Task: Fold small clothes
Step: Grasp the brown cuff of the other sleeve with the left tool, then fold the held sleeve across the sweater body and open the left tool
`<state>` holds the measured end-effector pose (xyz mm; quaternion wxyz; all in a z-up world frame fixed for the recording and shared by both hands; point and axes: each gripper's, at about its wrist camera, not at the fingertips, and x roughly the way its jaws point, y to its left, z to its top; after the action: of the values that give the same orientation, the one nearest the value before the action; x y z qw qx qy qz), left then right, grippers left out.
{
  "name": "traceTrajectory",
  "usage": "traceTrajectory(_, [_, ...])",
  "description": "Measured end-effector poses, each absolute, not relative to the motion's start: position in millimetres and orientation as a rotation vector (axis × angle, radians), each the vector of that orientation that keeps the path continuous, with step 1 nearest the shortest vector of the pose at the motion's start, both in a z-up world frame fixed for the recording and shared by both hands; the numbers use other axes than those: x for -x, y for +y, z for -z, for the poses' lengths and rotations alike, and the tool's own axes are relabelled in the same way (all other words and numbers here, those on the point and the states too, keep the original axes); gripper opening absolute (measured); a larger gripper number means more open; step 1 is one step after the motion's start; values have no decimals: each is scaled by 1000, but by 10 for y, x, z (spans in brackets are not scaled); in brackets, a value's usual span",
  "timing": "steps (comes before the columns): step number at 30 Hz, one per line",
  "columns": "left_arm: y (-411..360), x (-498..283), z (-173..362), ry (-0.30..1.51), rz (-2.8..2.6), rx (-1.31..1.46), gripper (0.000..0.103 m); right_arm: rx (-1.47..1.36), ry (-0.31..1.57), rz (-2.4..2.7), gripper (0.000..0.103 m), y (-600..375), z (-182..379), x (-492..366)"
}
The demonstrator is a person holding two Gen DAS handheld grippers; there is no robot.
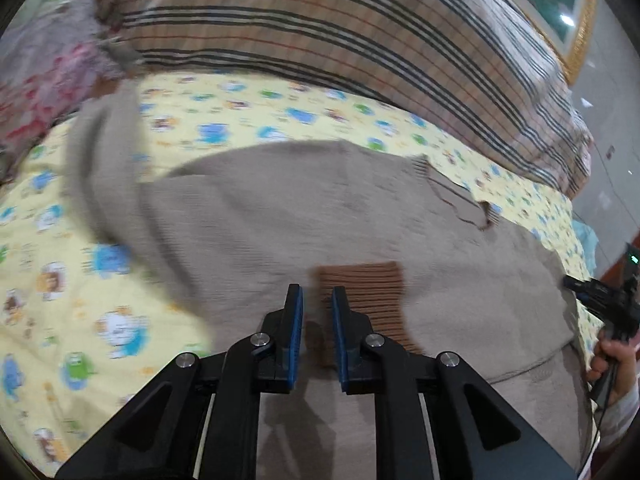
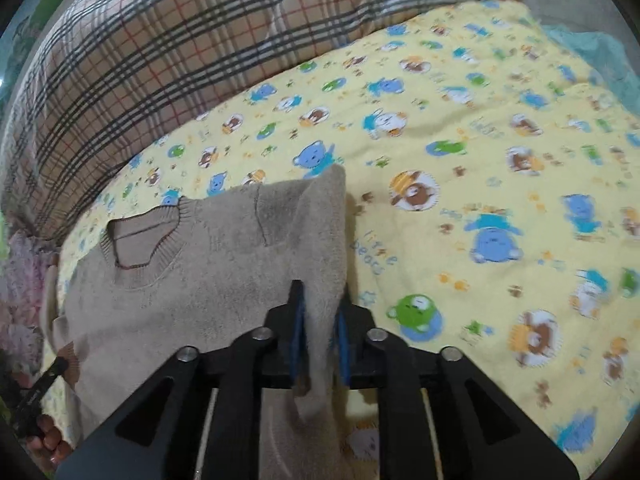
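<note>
The beige knit sweater point(image 2: 200, 280) lies spread on the yellow bear-print sheet point(image 2: 480, 160) of the bed, neckline point(image 2: 140, 240) toward the checked blanket point(image 2: 120, 60), with one side already turned in so its folded edge runs straight away from the right gripper point(image 2: 320, 312). That gripper's jaws stand narrowly apart with a ridge of the fold between them; whether the pads truly press it I cannot tell. The left gripper point(image 1: 318, 300) hovers over the brown ribbed cuff point(image 1: 360, 292) lying on the sweater's body, jaws nearly together with nothing between them. To do this step well, I'd judge the right side should pinch only the top layers, keeping the crease parallel to the sweater's side. The left should take the cuff or sleeve and lay it flat, smoothing bunches before the next fold. The person's hand point(image 1: 612, 364) shows at the edge of the left wrist view.
</note>
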<state>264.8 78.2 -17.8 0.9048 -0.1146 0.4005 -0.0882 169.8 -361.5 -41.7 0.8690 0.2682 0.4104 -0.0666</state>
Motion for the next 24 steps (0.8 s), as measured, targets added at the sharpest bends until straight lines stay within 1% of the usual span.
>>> traceTrajectory(1, [877,-2620,167,823,169,248,15,-563,839,143,34,-3591,363,-1649])
traceTrajectory(3, [1078,-2559,129,809,138,272,15,-574,793,114,43,-3502,240,-1505])
traceTrajectory(5, [1271,-2534,95,799,96,293,19,-578,768,58,45,-3348,154,-1383])
traceTrajectory(7, [1457,-2561,65,795,54,320,36,-584,770,-4,45,-3162,133,-1289])
traceTrajectory(8, [1549,-2612,31,791,27,328,41,-585,780,-43,45,-3047,144,-1256])
traceTrajectory(9, [1601,-2658,6,791,3,327,51,-587,793,-81,45,-2928,166,-1228])
traceTrajectory(10, [1668,-2718,-31,789,-25,319,58,-594,812,-122,45,-2791,202,-1193])
traceTrajectory(12, [1767,-2905,-125,782,-77,289,62,-604,839,-171,45,-2631,267,-1161])
traceTrajectory(13, [1790,-3020,-163,783,-96,274,67,-609,852,-201,45,-2523,300,-1138])
traceTrajectory(16, [1879,-3429,-233,805,-146,241,73,-617,882,-247,45,-2318,366,-1105])
traceTrajectory(20, [1986,-4012,-127,883,-210,186,73,-617,909,-301,45,-2152,381,-1071])
traceTrajectory(24, [2059,-4379,81,956,-286,118,73,-600,900,-326,45,-2059,333,-1021])
